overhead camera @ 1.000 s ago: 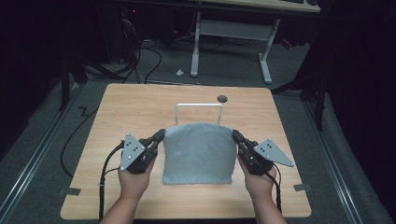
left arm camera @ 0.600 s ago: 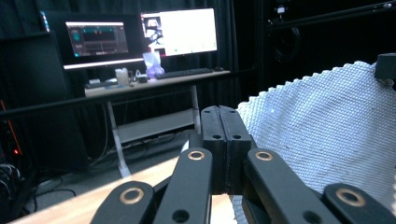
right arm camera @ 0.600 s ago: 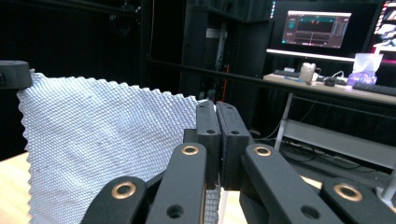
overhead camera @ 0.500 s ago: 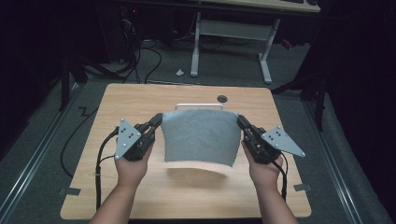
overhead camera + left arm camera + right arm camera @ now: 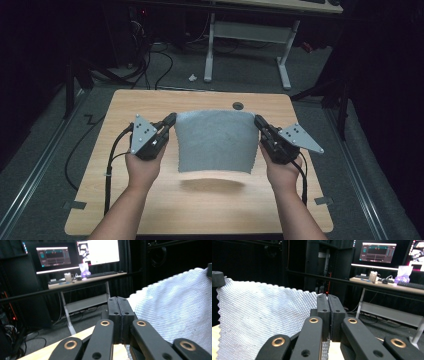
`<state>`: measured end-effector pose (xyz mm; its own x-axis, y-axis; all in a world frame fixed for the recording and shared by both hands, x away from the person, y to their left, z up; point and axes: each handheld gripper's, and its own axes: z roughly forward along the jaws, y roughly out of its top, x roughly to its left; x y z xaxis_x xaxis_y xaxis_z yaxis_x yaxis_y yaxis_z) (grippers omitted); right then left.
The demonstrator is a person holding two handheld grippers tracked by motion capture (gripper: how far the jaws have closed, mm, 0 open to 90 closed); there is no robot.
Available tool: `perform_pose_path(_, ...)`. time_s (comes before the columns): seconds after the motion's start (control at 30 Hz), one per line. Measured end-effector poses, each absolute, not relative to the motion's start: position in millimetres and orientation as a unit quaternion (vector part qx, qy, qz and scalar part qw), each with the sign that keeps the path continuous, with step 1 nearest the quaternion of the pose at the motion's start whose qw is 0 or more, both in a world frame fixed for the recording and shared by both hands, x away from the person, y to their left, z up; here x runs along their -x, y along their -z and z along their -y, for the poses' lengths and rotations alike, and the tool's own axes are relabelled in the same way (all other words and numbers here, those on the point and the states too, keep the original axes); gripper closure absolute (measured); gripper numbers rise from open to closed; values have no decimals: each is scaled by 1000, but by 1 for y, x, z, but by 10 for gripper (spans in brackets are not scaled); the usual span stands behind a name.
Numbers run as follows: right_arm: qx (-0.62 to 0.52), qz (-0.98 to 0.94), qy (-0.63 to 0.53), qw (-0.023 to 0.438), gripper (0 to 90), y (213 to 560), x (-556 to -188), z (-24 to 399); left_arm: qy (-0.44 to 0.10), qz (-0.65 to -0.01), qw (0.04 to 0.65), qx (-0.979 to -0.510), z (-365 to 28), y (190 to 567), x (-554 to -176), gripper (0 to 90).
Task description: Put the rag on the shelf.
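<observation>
A grey textured cloth (image 5: 215, 141) hangs stretched above the wooden table (image 5: 150, 105), lifted by its two far corners. My left gripper (image 5: 171, 120) is shut on the cloth's left corner, my right gripper (image 5: 259, 121) on its right corner. The cloth's near edge curls just above the tabletop and casts a shadow. In the left gripper view the jaws (image 5: 121, 302) are pressed together with the cloth (image 5: 175, 305) spreading to the right. From the right gripper (image 5: 327, 300), whose jaws are also closed, the cloth (image 5: 259, 315) spreads to the left.
A round cable hole (image 5: 238, 105) sits near the table's far edge. Beyond the table stands a white desk frame (image 5: 245, 35) with cables on the floor. Monitors (image 5: 75, 255) glow on a desk in the dark background.
Both hands have risen and moved away from the person, lifting the cloth off the table so it now hangs between the grippers. A white frame seen behind it is now covered.
</observation>
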<state>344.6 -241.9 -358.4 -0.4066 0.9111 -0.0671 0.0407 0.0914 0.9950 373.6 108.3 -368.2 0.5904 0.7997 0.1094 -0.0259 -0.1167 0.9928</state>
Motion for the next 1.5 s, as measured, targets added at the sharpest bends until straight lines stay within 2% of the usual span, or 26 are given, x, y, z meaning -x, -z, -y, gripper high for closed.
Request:
perform_pose_path(0.37, -390, -632, -543, 391, 898, 352, -371, 244, -348, -294, 580, -675, -107, 356, -405, 900)
perform_pose_path(0.67, -386, -639, -526, 408, 898, 340, -405, 243, -375, -286, 556, -684, -100, 343, -434, 900)
perform_pose_path(0.9, -401, -636, -523, 401, 898, 339, -427, 244, -393, -282, 531, -696, -92, 342, -454, 900)
perform_pose_path(1.27, -407, -659, -492, 397, 899, 339, -460, 240, -378, -312, 499, -715, -87, 347, -490, 900)
perform_pose_path(1.5, -417, -677, -475, 378, 898, 366, -480, 242, -343, -328, 493, -730, -88, 371, -504, 900)
